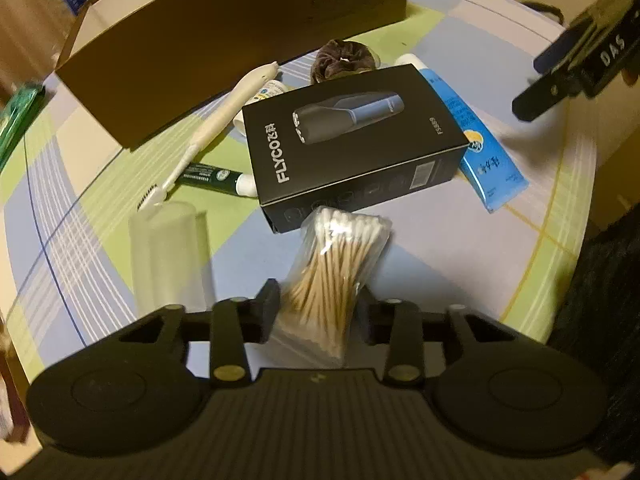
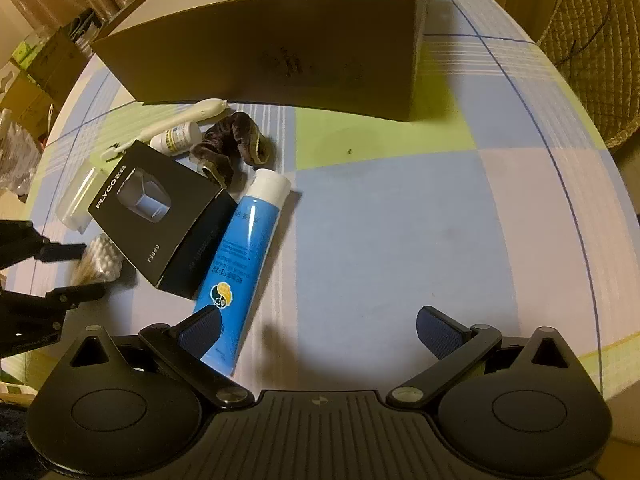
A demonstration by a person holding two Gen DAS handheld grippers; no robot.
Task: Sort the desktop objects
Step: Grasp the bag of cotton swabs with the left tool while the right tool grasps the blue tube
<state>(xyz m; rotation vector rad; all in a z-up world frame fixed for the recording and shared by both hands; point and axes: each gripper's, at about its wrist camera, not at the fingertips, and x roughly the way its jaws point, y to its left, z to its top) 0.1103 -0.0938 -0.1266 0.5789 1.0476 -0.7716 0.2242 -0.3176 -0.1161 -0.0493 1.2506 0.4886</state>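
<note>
A clear bag of wooden cotton swabs (image 1: 340,248) lies on the checked tablecloth (image 1: 440,264), and my left gripper (image 1: 316,304) is shut on its near end, pinching the plastic in. The same bag (image 2: 102,258) shows at the left of the right wrist view, between the left gripper's fingers (image 2: 60,252). My right gripper (image 2: 316,320) hangs open and holds nothing; its left pad is over the flat end of a blue tube (image 2: 240,256). A black shaver box (image 1: 352,140) lies just beyond the swabs.
An open cardboard box (image 1: 224,40) stands at the back of the table. In front of it lie a white toothbrush (image 1: 216,120), a green tube (image 1: 208,178), a frosted case (image 1: 168,260), a small white bottle (image 1: 272,90) and a brown scrunchie (image 1: 344,64).
</note>
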